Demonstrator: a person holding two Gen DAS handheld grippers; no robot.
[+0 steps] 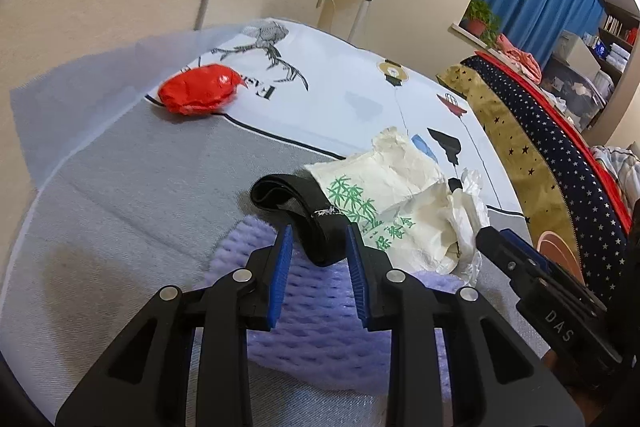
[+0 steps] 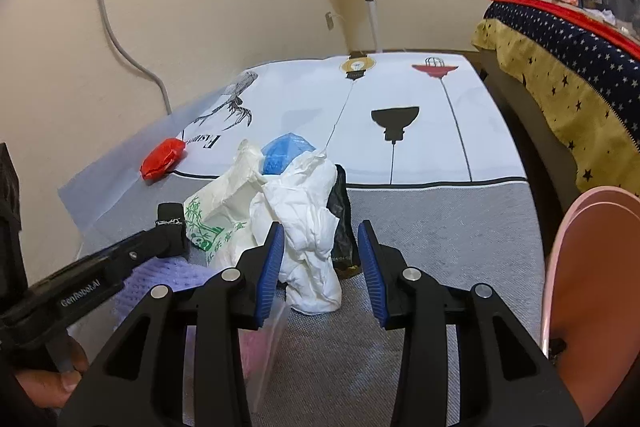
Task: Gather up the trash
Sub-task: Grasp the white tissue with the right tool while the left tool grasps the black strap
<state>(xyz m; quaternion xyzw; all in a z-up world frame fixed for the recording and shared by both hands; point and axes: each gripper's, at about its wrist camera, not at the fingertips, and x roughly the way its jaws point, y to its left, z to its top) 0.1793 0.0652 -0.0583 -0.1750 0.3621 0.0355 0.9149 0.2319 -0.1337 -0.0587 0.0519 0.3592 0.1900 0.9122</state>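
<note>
Setting: tabletop (image 2: pixel 440 219) under a grey and printed cloth, trash bunched near its front edge.
Left gripper (image 1: pixel 316 247): jaws wide, straddling a black strap (image 1: pixel 296 203) without pressing it; nothing gripped.
Right gripper (image 2: pixel 320 251): jaws wide, either side of a crumpled white plastic bag (image 2: pixel 308 219); left pad at or just beside it, no squeeze evident.
White plastic bag: standing in a loose heap, touching a bamboo-print bag (image 2: pixel 216 215) on its left and a dark wrapper (image 2: pixel 342 227) on its right.
Other trash: blue bag (image 2: pixel 284 151) behind the heap; red wad (image 1: pixel 198 89) well apart at the far left; lilac foam net (image 1: pixel 320 307) beneath the left gripper.
Handling, judged: film light, soft, slippery, prone to collapse and slide between pads.
Hold point, judged: thick bunched folds at mid-height, not a single loose edge.
Risk, judged: neighbouring wrapper dragged along with the film.
</note>
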